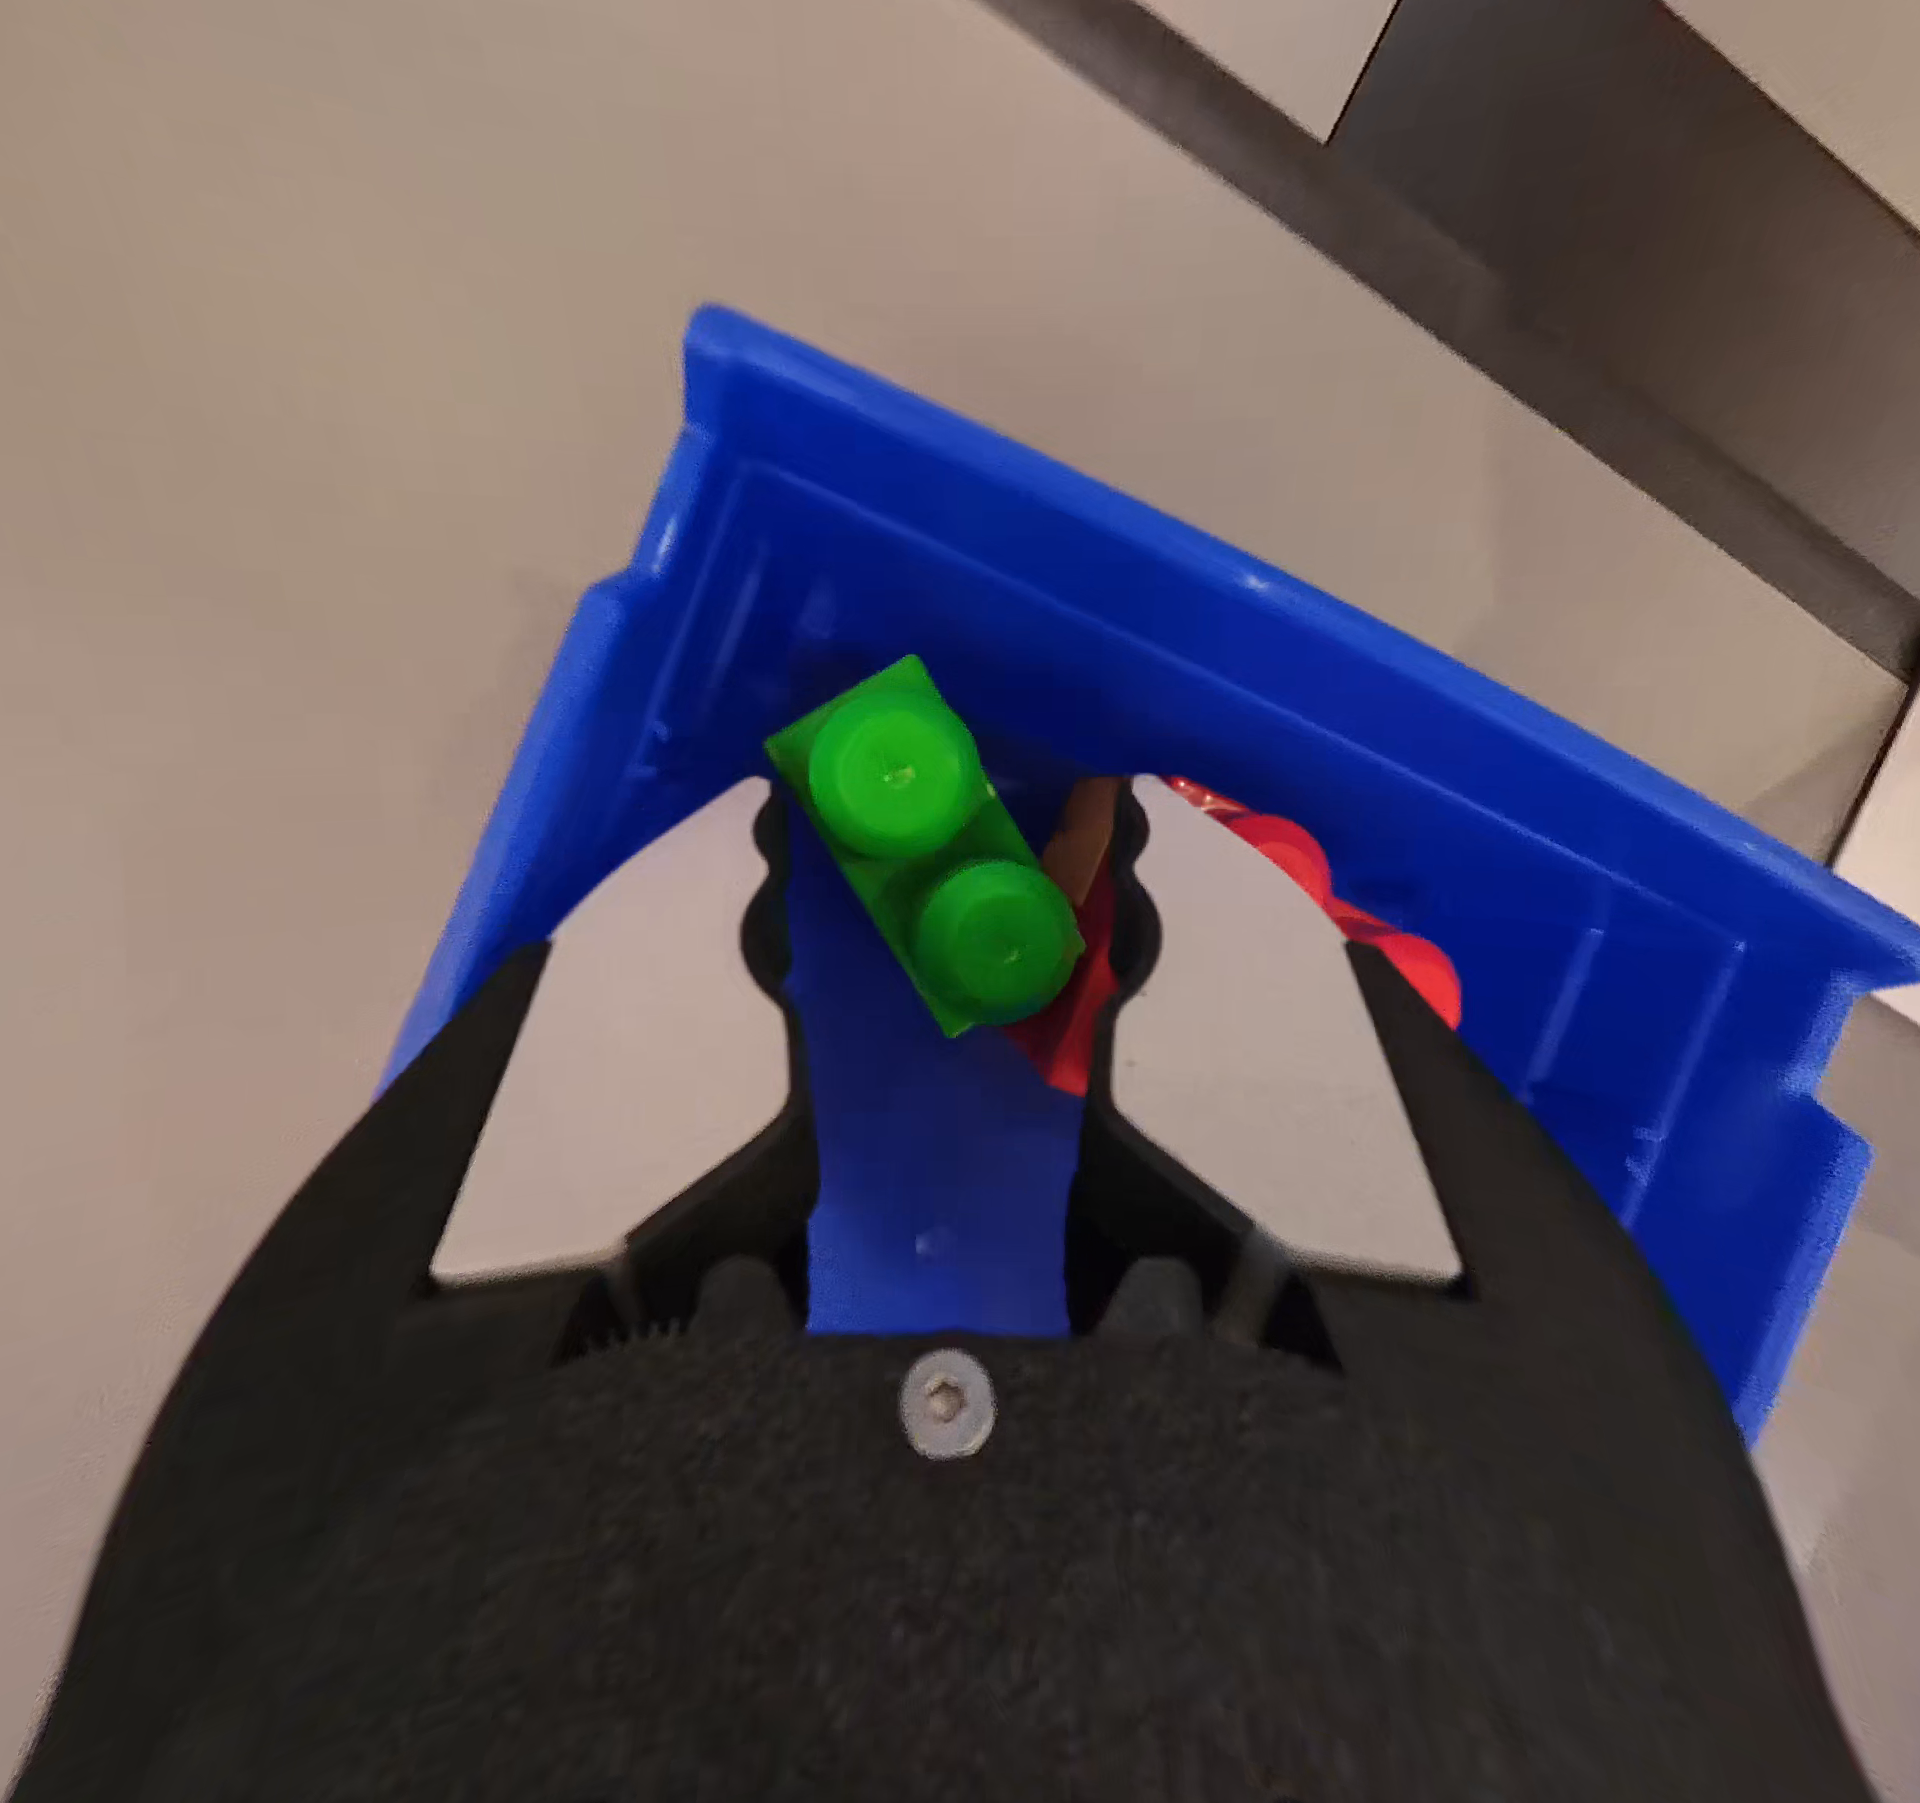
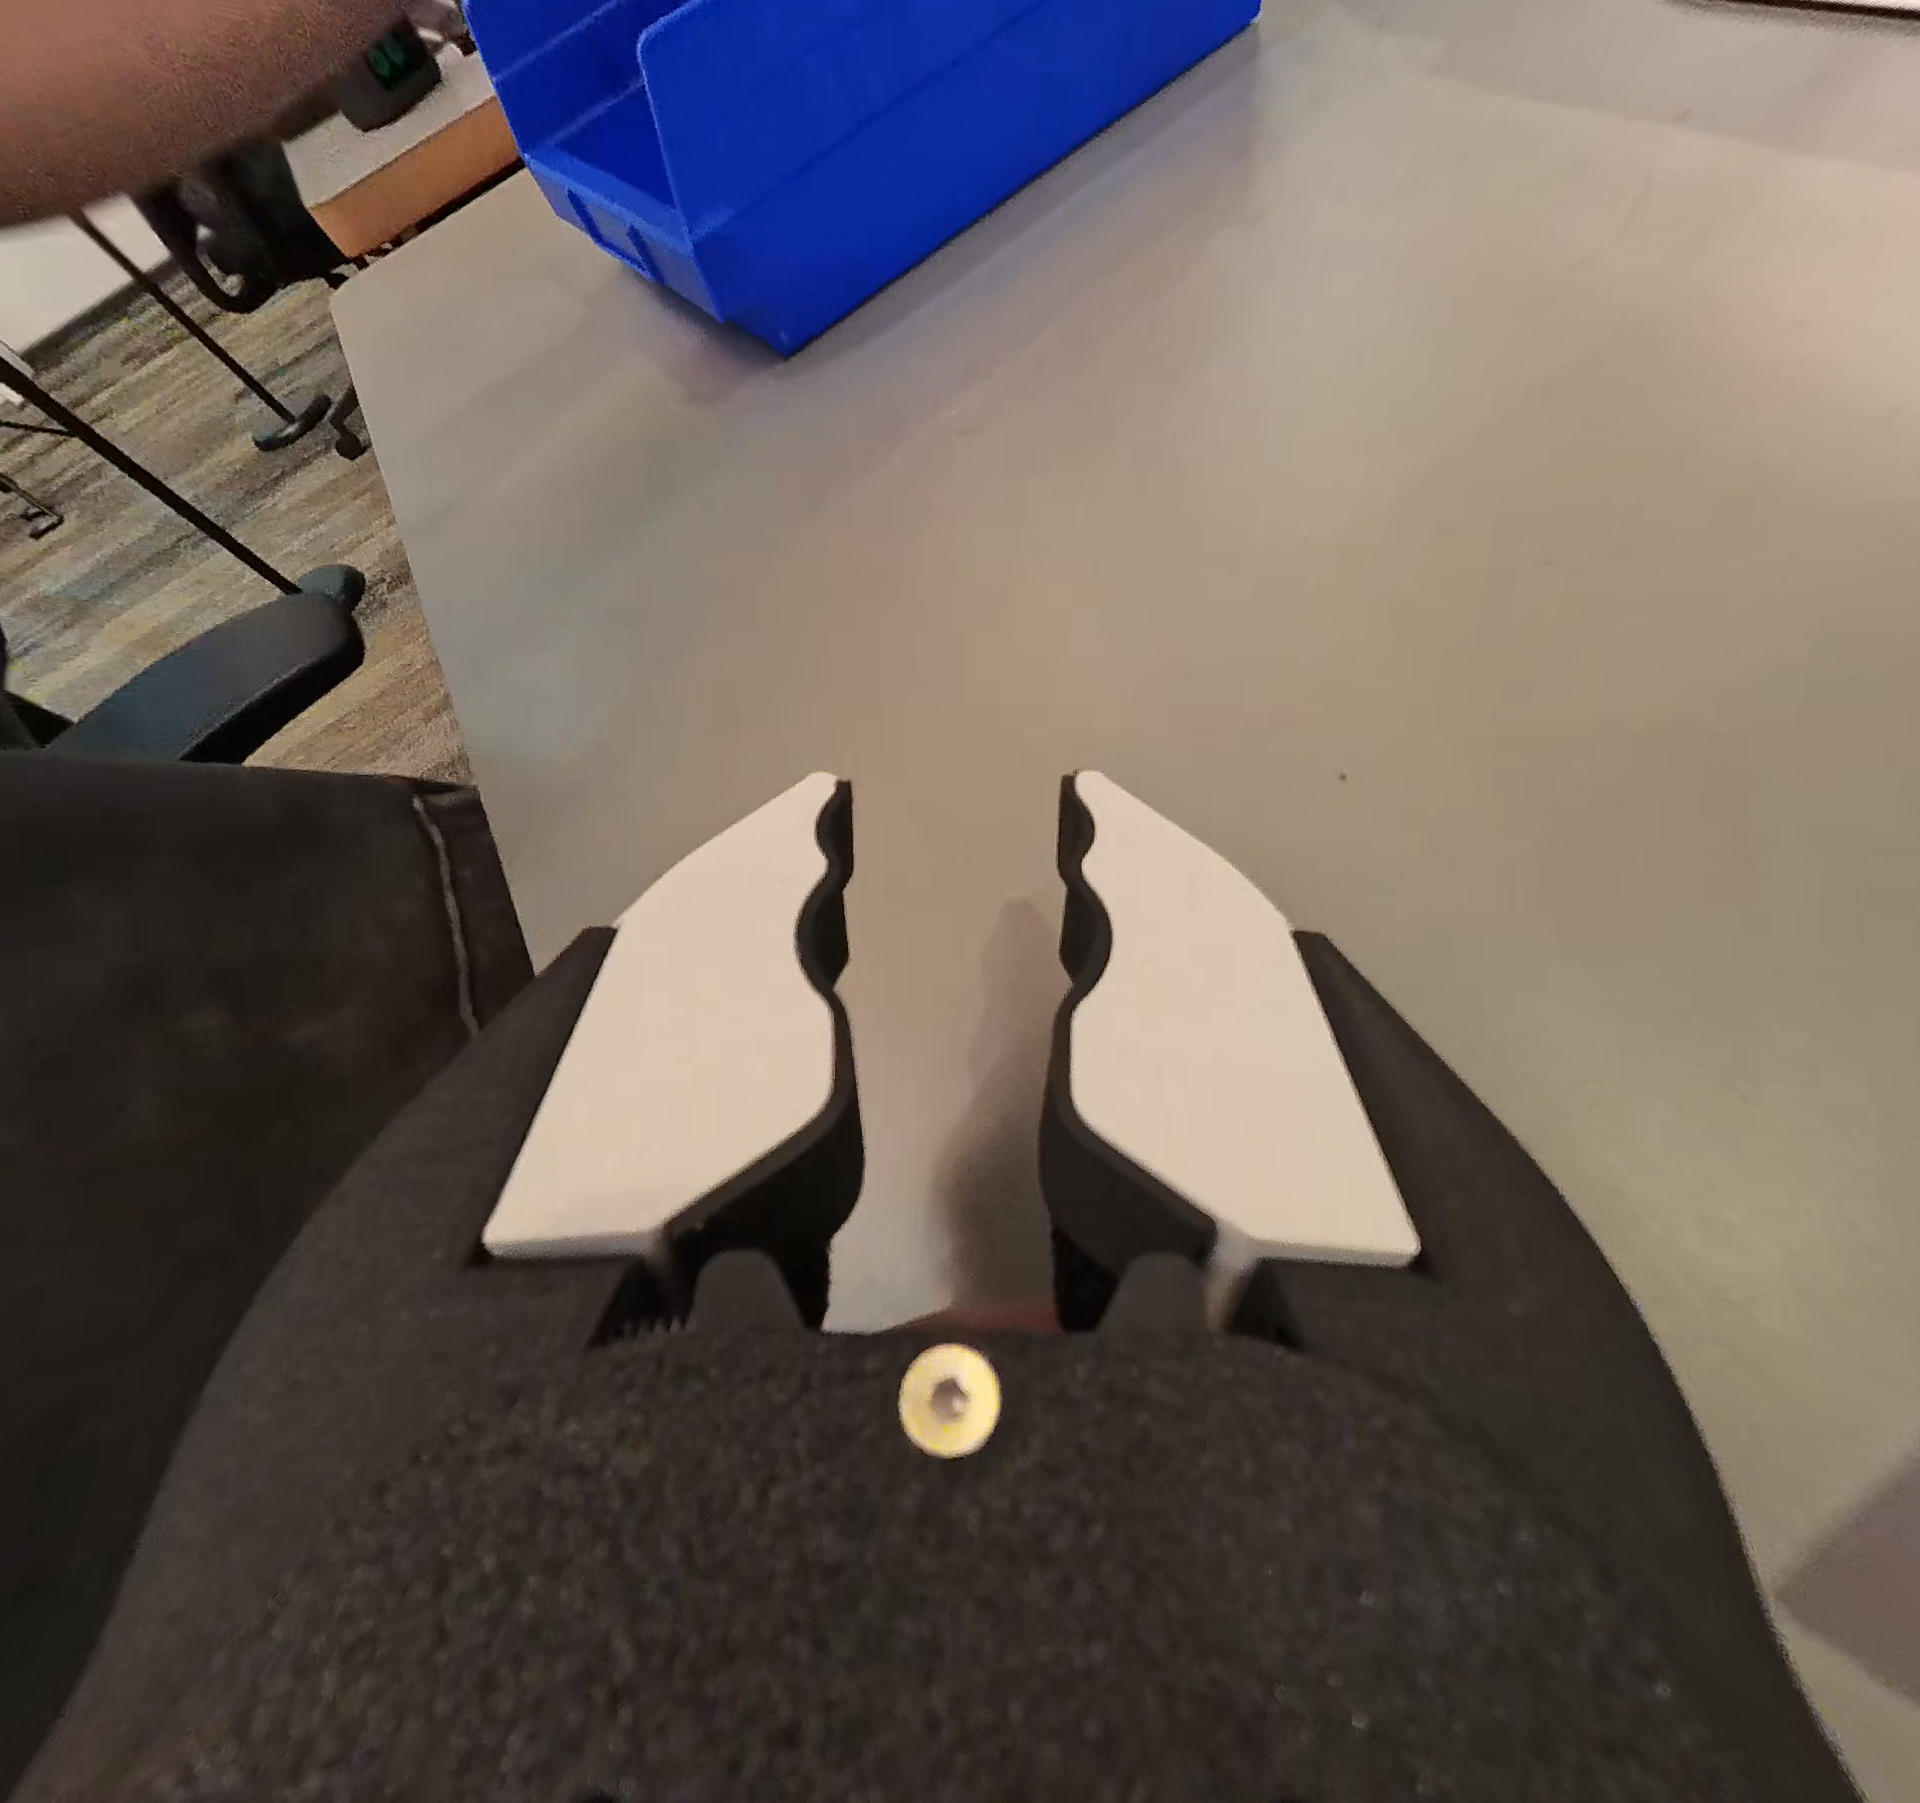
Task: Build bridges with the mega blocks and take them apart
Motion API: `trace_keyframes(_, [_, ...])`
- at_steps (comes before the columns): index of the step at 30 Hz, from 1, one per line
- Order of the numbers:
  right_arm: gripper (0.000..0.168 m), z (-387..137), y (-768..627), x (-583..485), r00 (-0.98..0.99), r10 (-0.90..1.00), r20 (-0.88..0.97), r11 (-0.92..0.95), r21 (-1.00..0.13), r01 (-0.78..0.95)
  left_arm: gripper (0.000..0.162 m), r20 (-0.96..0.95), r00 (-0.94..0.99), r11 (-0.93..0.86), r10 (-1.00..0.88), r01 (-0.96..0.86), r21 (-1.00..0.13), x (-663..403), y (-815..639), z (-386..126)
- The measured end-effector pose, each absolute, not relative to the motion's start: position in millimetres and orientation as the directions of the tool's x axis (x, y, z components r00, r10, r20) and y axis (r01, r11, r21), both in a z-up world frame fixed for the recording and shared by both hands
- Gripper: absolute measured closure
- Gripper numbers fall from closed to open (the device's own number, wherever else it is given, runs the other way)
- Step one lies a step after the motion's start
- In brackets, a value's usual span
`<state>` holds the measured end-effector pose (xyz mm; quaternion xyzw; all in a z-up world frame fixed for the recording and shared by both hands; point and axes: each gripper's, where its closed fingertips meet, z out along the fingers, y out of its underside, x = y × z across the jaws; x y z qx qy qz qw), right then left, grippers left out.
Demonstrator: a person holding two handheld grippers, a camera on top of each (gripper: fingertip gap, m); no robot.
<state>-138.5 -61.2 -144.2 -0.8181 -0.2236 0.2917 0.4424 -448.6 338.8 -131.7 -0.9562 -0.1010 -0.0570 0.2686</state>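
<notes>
Left tongs (image 1: 948, 818) hang spread apart over the blue bin (image 1: 1226, 631), grasping nothing; a green block (image 1: 925, 844) with two studs lies between the tips on the bin's floor, partly over a red block (image 1: 1070, 1036), with more red blocks (image 1: 1340, 896) along the far wall. Right tongs (image 2: 954, 818) rest released and empty over the grey table (image 2: 1351, 558), well apart from the bin (image 2: 935, 122).
</notes>
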Motion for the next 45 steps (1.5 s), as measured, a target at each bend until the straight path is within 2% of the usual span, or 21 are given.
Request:
trace_keyframes(2, [0.131,-147,-62,-141,0.725,0.634,-0.268,-0.511,-0.850,0.132,0.106,0.173,0.966,-0.856,0.194,0.253,-0.452,-448,336,-135])
trace_keyframes(5, [0.131,-150,-66,-146,0.714,0.655,-0.245,-0.508,-0.844,0.176,0.124,0.192,0.952,-0.891,0.238,0.293,-0.348,-445,325,-144])
trace_keyframes(7, [0.131,-150,-67,-148,0.714,0.663,-0.227,-0.496,-0.847,0.192,0.126,0.214,0.949,-0.917,0.230,0.285,-0.279,-441,319,-151])
trace_keyframes(13, [0.131,-152,-72,-150,0.718,0.674,-0.176,-0.477,-0.845,0.242,0.127,0.153,0.980,-0.961,0.130,0.162,-0.224,-445,310,-144])
trace_keyframes(16, [0.132,-150,-70,-147,0.728,0.668,-0.154,-0.458,-0.856,0.239,0.126,0.199,0.980,-0.950,0.022,0.082,-0.301,-438,316,-111])
trace_keyframes(20, [0.132,-141,-63,-134,0.761,0.634,-0.138,-0.435,-0.878,0.203,0.127,0.258,0.907,-0.816,-0.333,-0.140,-0.561,-404,305,-33])
trace_keyframes(24, [0.131,-129,-54,-127,0.761,0.610,-0.220,-0.420,-0.904,0.075,0.126,0.380,0.623,-0.614,-0.684,-0.209,-0.762,-345,216,30])
trace_keyframes(27, [0.129,-117,-52,-129,0.712,0.640,-0.290,-0.393,-0.919,-0.022,0.126,0.450,0.317,-0.525,-0.835,-0.214,-0.824,-301,131,46])
trace_keyframes(32, [0.120,-94,-59,-151,0.535,0.778,-0.329,-0.364,-0.931,-0.043,0.126,0.458,0.001,-0.420,-0.889,-0.399,-0.815,-239,37,0])
trace_keyframes(35, [0.108,-78,-50,-157,0.524,0.821,-0.229,-0.302,-0.952,0.057,0.126,0.440,-0.155,-0.307,-0.884,-0.518,-0.799,-209,5,-28])
trace_keyframes(38, [0.105,-68,-31,-152,0.564,0.815,-0.133,-0.244,-0.961,0.126,0.126,0.423,-0.274,-0.195,-0.864,-0.592,-0.782,-187,-11,-44])
trace_keyframes(41, [0.100,-76,-28,-157,0.503,0.817,-0.283,-0.368,-0.927,0.076,0.126,0.436,-0.342,-0.177,-0.833,-0.582,-0.794,-169,-16,-45])
trace_keyframes(45, [0.103,-73,-25,-162,0.441,0.802,-0.404,-0.400,-0.910,-0.107,0.126,0.481,-0.419,-0.246,-0.770,-0.500,-0.830,-156,-22,-37])
